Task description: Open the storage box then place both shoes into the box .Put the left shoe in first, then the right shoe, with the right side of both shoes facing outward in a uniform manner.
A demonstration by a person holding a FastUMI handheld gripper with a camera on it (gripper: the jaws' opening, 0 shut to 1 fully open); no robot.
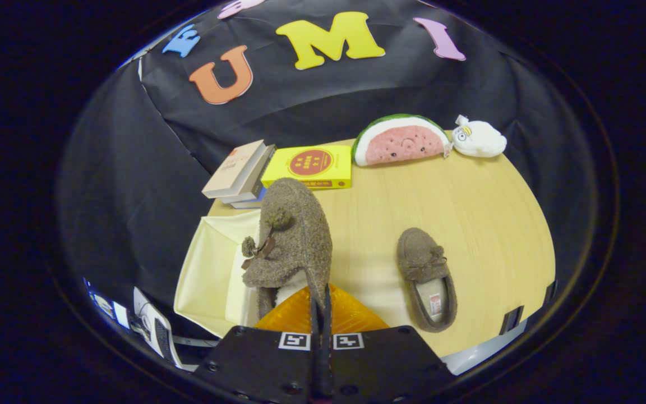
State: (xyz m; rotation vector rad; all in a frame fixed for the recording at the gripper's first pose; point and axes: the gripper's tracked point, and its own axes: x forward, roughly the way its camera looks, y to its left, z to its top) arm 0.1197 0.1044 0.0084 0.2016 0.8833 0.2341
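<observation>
My gripper (321, 308) is shut on the rim of a brown fuzzy shoe (292, 235) with pompoms and a bow. The shoe hangs lifted, toe pointing away from me, over the right edge of the open cream storage box (208, 269). What I can see of the box's inside holds nothing, though the shoe hides part of it. The second matching shoe (427, 275) lies flat on the wooden table (469, 213) to the right of the fingers, its toe pointing away and its opening towards me.
Beyond the box lies a stack of books (241, 171) with a yellow book (309, 166) beside it. A watermelon plush (401, 141) and a white plush toy (479, 138) sit at the table's far edge. The table's round edge curves past the second shoe.
</observation>
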